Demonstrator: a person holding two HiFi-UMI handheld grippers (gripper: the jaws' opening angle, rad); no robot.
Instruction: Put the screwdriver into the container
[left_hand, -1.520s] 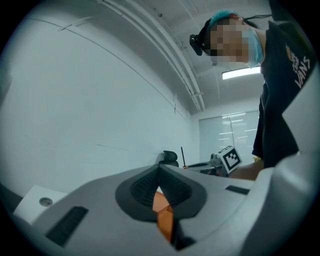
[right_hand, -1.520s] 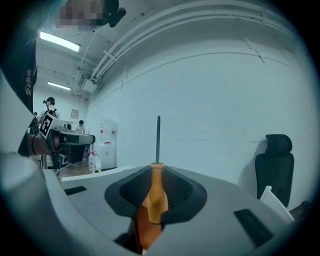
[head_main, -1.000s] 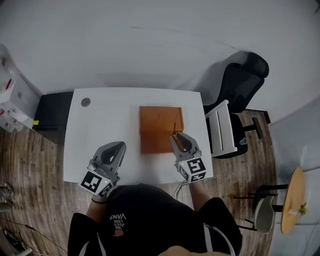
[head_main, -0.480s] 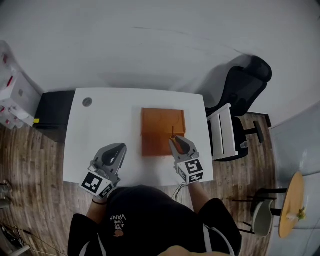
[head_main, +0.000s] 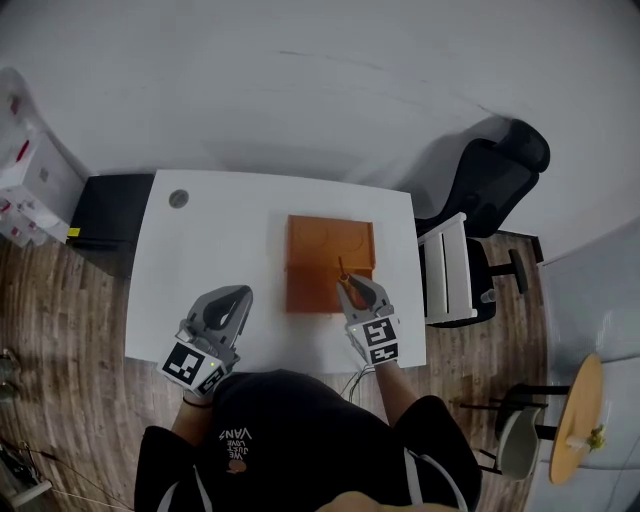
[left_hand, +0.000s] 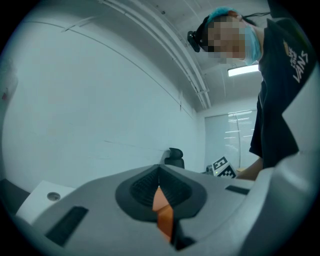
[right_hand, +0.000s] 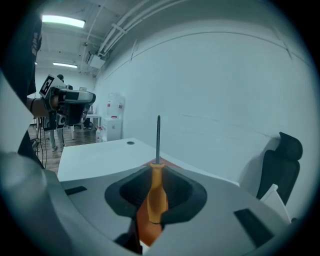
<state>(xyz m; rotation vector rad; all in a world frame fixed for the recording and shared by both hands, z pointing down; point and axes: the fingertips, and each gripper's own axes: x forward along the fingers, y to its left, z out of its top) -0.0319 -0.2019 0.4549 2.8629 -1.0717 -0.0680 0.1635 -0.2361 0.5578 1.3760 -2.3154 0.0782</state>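
Note:
An orange, open container (head_main: 325, 245) lies flat in the middle of the white table (head_main: 220, 240). My right gripper (head_main: 352, 287) hangs at the container's near right edge, shut on the screwdriver (head_main: 343, 271). In the right gripper view the screwdriver's orange handle (right_hand: 156, 195) sits between the jaws and its dark shaft (right_hand: 158, 137) sticks straight out ahead. My left gripper (head_main: 232, 300) rests over the table's near left part, well clear of the container. Its jaws (left_hand: 159, 175) meet with nothing held between them.
A black office chair (head_main: 490, 190) with a white armrest stands right of the table. A black cabinet (head_main: 110, 210) and white boxes (head_main: 30, 180) are at the left. A round grey grommet (head_main: 179, 198) sits in the table's far left corner.
My right gripper has shifted a little left with the screwdriver, so its tip lies further over the container's near right part. The left gripper has stayed put.

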